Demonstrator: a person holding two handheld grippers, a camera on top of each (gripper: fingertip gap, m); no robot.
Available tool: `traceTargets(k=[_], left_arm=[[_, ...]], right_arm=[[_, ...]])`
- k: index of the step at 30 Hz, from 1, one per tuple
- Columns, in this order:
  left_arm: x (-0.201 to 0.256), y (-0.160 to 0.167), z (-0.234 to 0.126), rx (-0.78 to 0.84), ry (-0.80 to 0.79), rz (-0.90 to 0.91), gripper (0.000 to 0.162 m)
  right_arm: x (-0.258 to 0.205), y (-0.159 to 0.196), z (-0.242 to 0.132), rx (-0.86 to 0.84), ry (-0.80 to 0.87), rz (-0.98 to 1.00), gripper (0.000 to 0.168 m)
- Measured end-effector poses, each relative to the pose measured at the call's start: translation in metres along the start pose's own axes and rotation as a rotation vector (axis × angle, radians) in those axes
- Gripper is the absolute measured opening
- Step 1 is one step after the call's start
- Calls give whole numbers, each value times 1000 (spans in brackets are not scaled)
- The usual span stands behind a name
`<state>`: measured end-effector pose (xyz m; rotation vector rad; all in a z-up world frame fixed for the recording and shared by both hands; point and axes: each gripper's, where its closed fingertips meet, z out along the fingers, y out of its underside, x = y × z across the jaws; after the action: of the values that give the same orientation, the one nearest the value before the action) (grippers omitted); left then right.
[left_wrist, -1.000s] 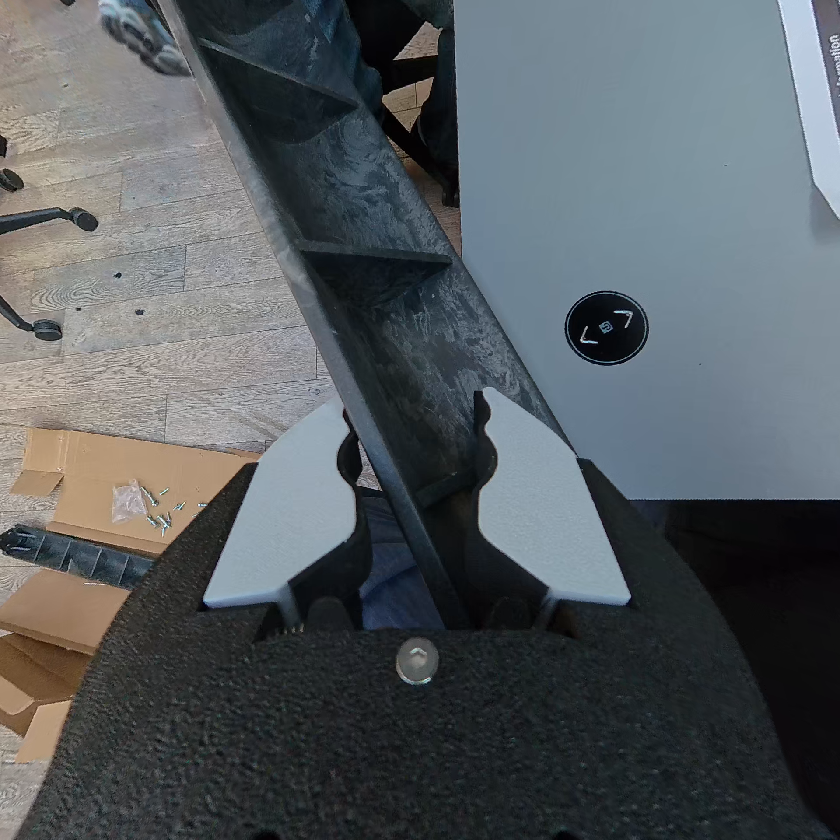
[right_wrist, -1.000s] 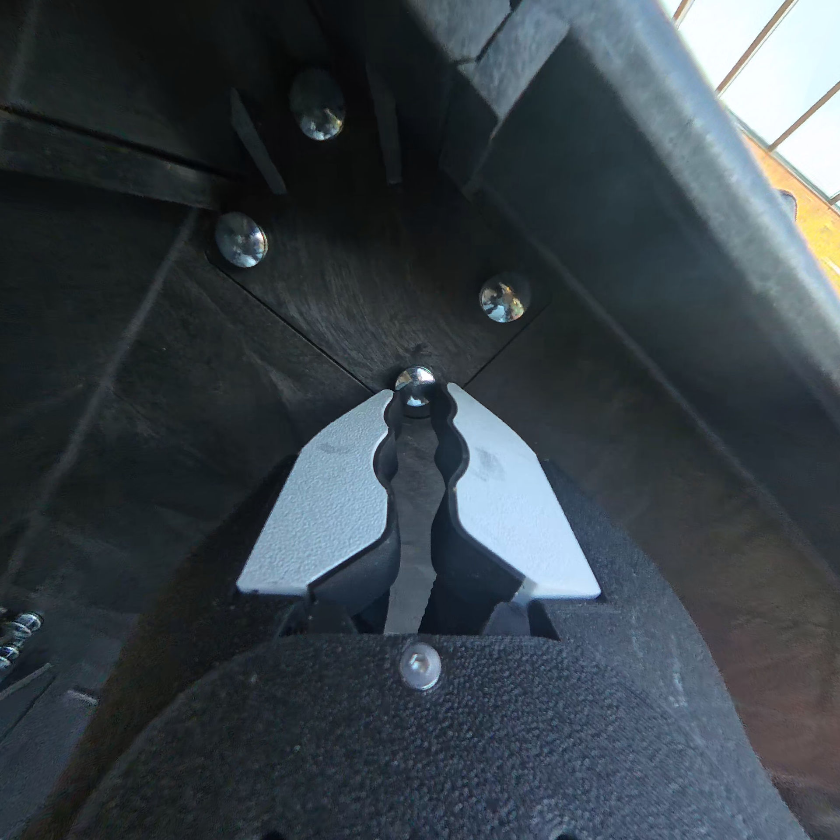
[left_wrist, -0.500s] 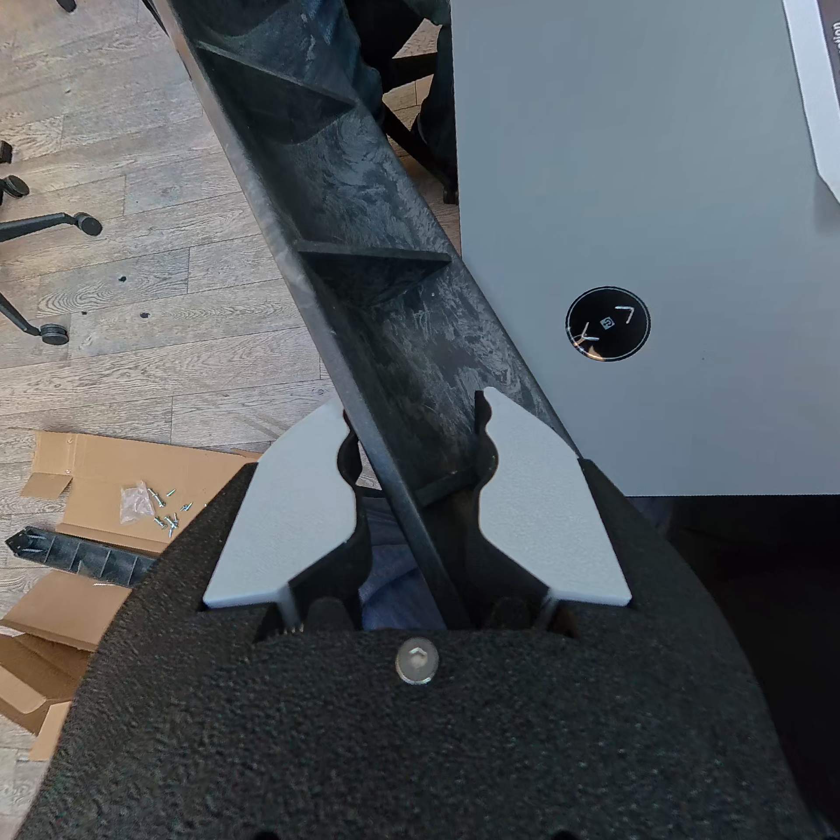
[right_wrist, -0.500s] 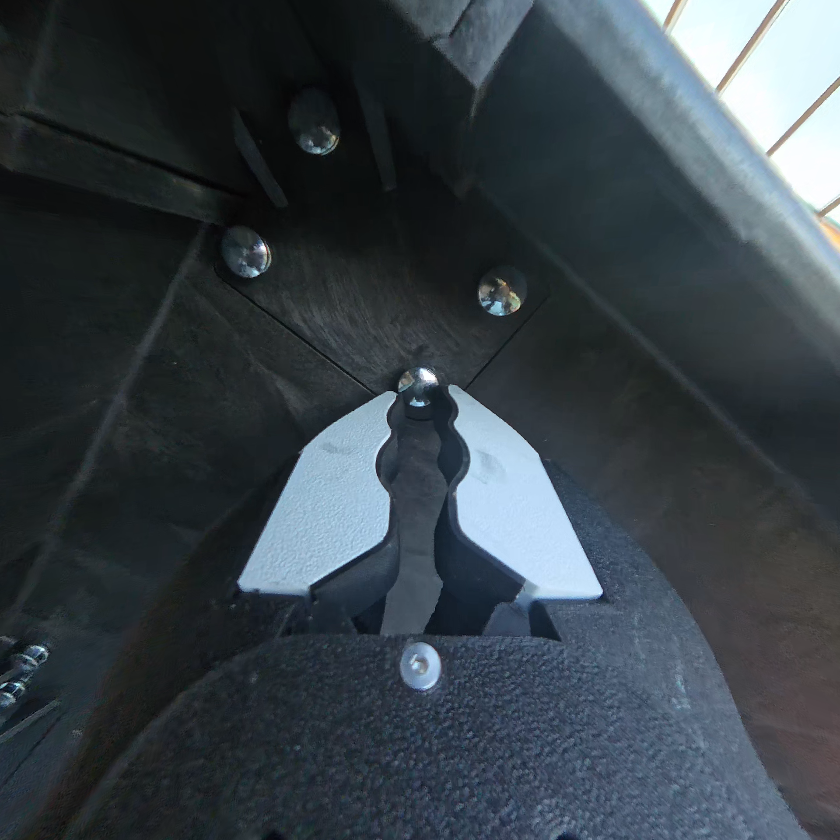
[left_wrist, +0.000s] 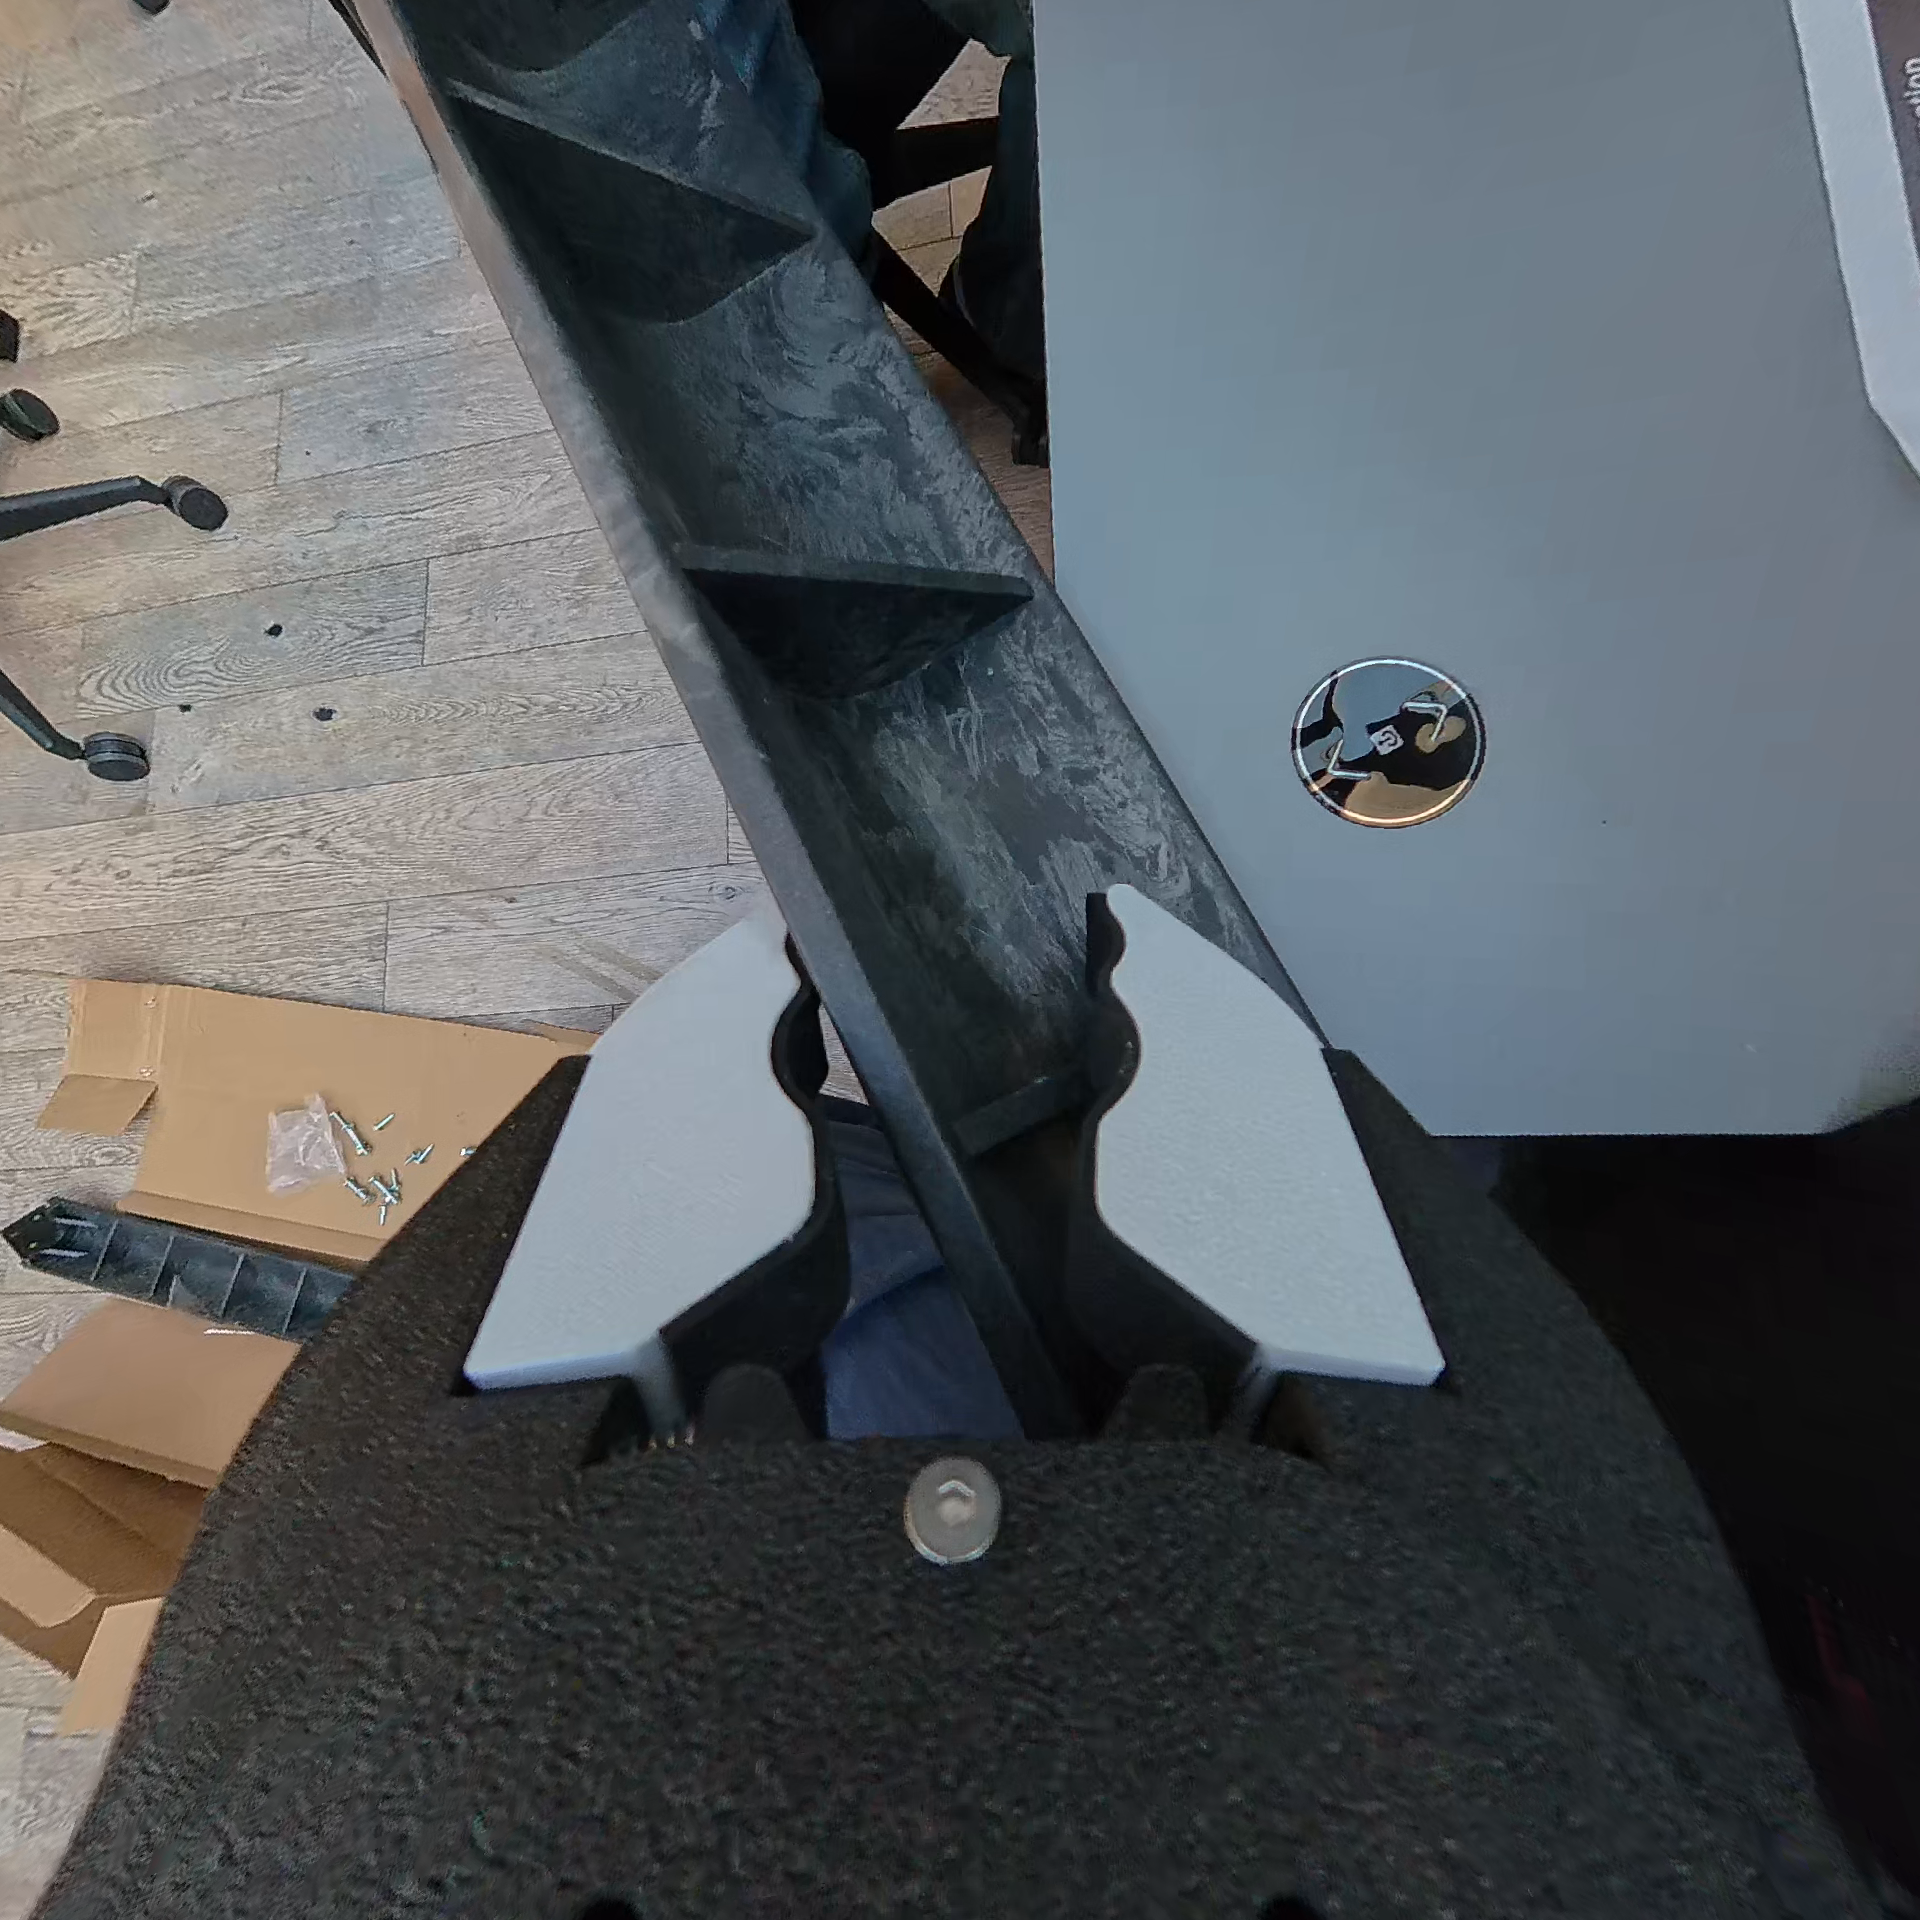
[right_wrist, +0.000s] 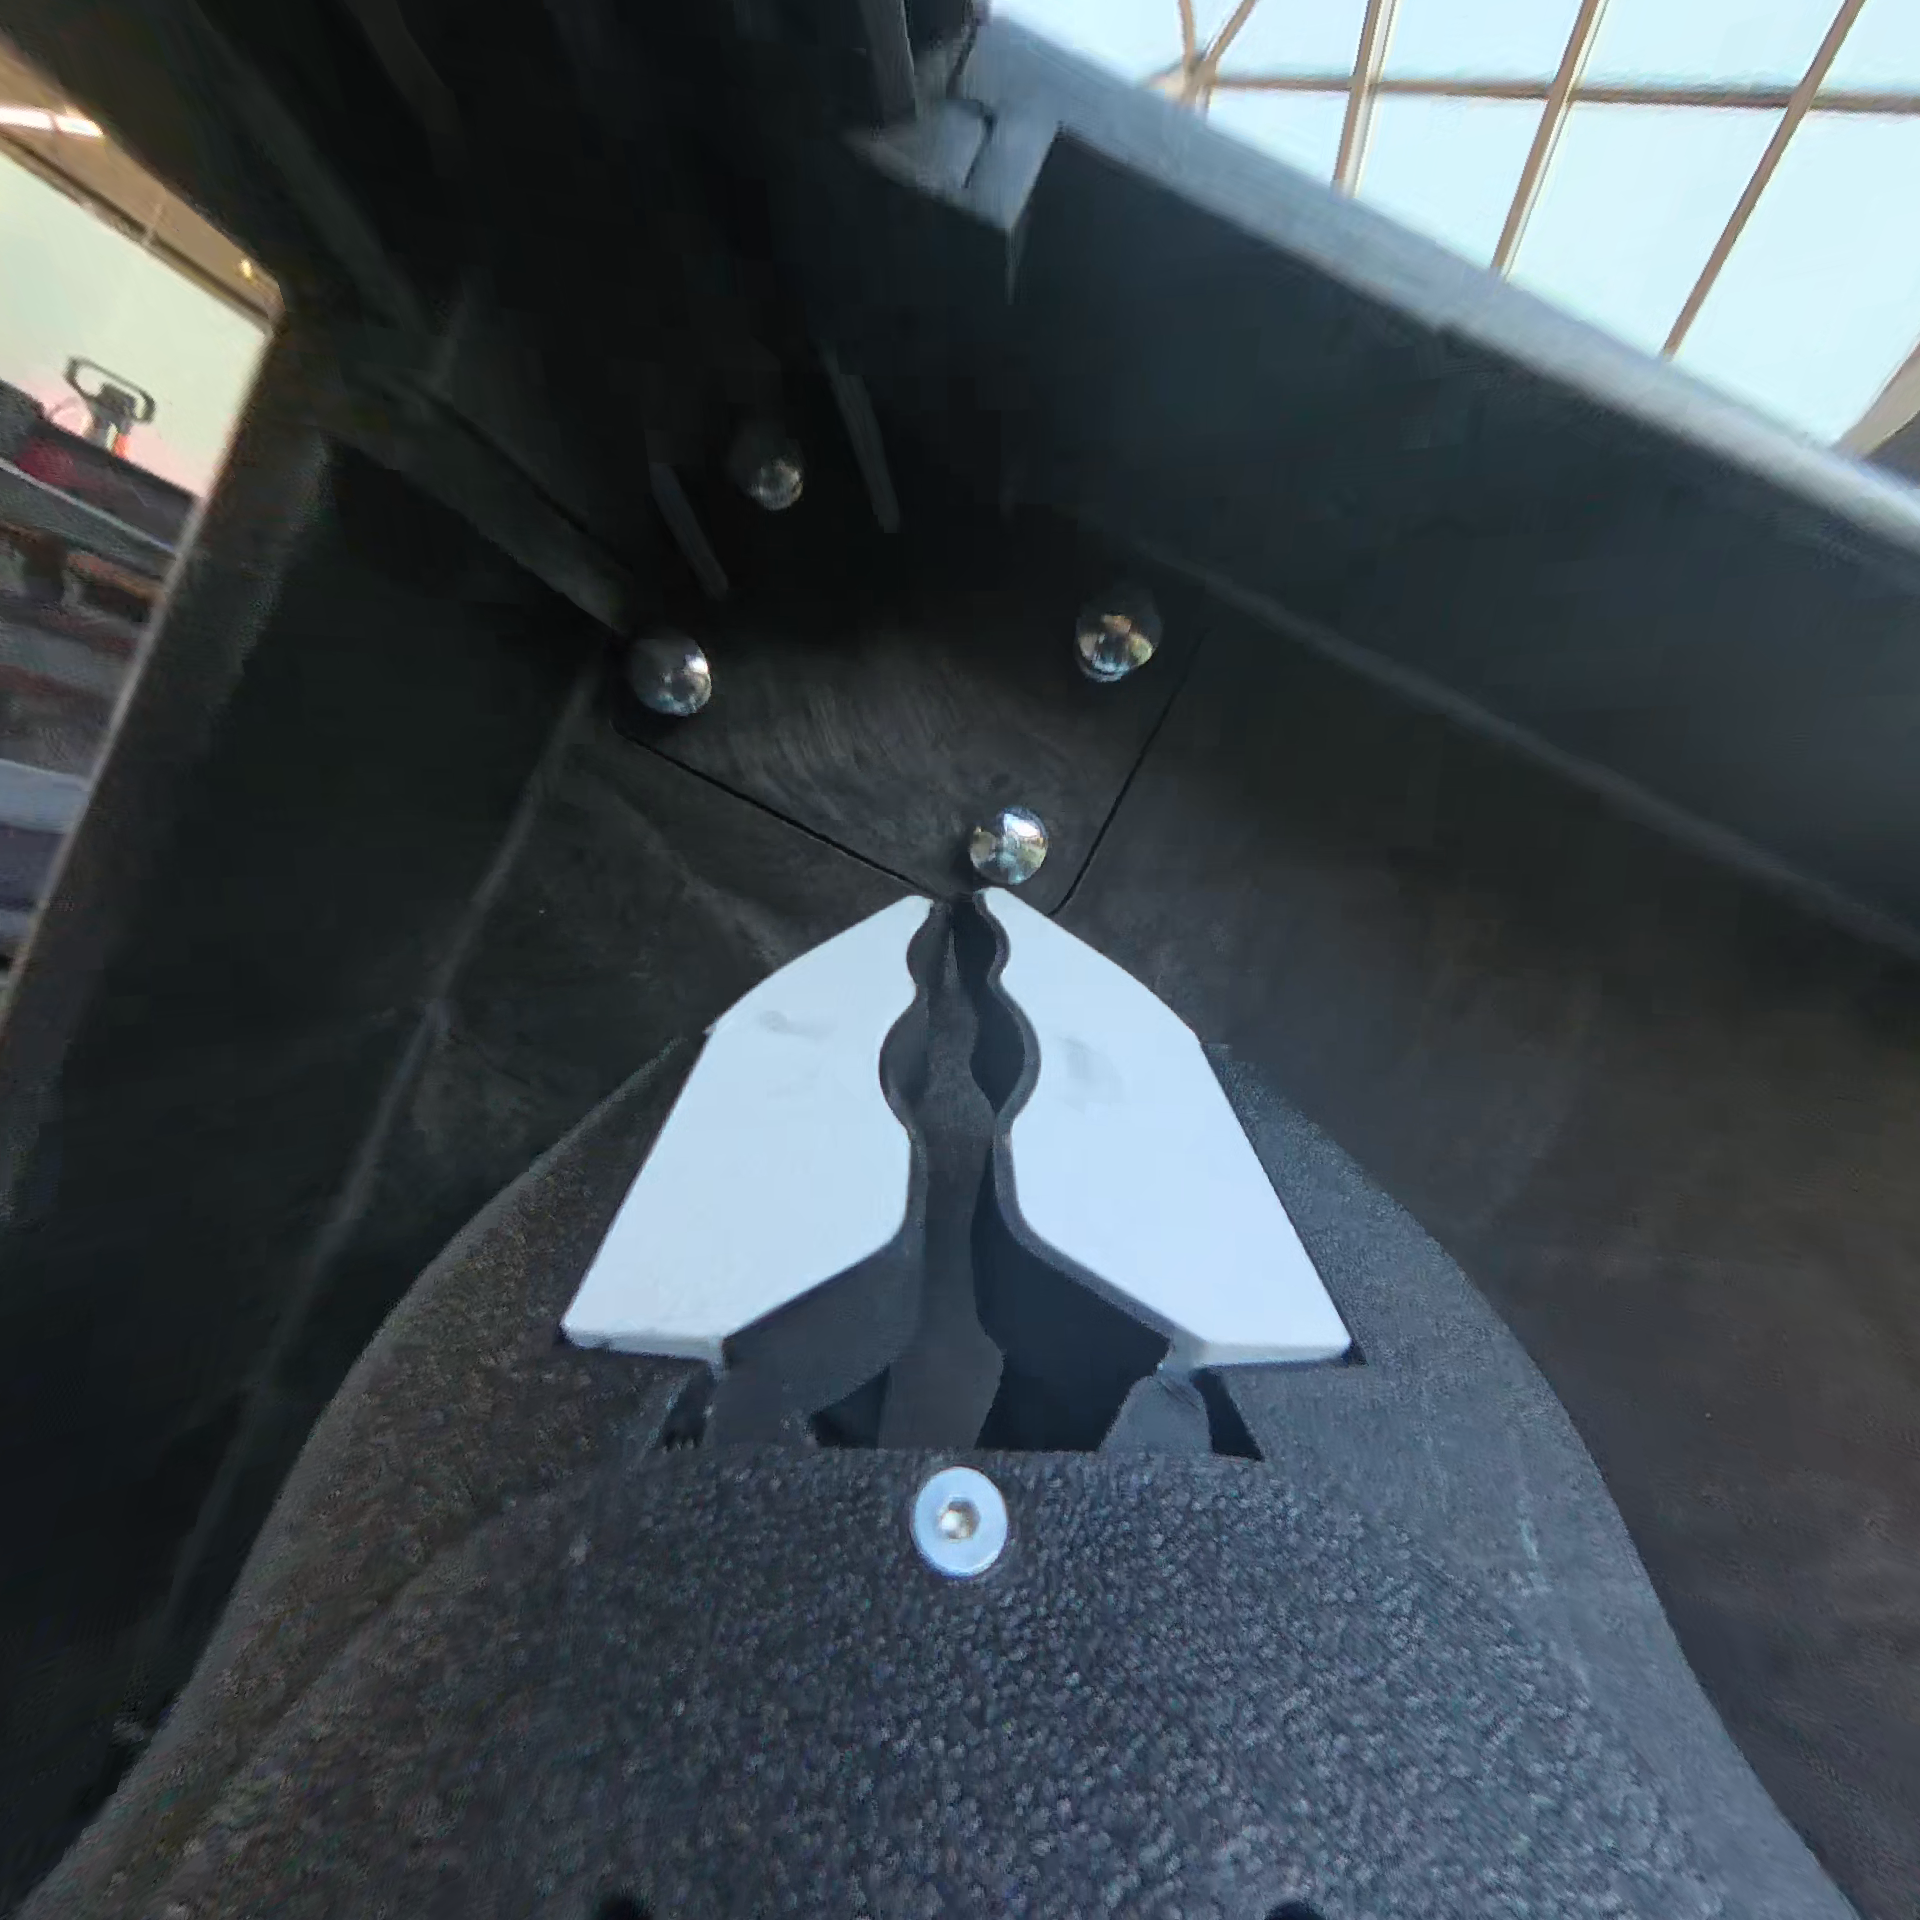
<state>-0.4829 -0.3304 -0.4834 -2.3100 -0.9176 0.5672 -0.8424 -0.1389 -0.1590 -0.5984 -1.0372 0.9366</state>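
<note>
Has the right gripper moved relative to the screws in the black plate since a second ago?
Yes. The right gripper has backed off and shut: the nearest screw, earlier between its fingers, now sits just beyond them.

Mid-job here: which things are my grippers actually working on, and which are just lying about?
In hand: left gripper, jaws shut on black ribbed beam; right gripper, jaws shut just below plate screw.
Lying about: cardboard, loose screws, second ribbed piece, grey tabletop, chair castor.

Black pebbled grippers, pale grey fingers (left_wrist: 675, 1164)
</note>
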Motion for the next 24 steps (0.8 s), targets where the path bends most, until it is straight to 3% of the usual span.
traceTargets(k=[3,8,12,17,20,24], left_arm=[[0,0,0,-3,0,3,49],[0,0,0,-6,0,5,49],[0,0,0,-3,2,1,49],[0,0,1,-8,2,6,49],[0,0,1,-8,2,7,49],[0,0,0,-11,0,11,49]], right_arm=[[6,-16,3,58,20,49,0],[7,-8,29,7,14,86,0],[9,-18,19,107,33,83,0],[0,8,20,88,17,89,0],[3,-9,6,233,43,77,0],[11,-3,20,195,62,124,0]])
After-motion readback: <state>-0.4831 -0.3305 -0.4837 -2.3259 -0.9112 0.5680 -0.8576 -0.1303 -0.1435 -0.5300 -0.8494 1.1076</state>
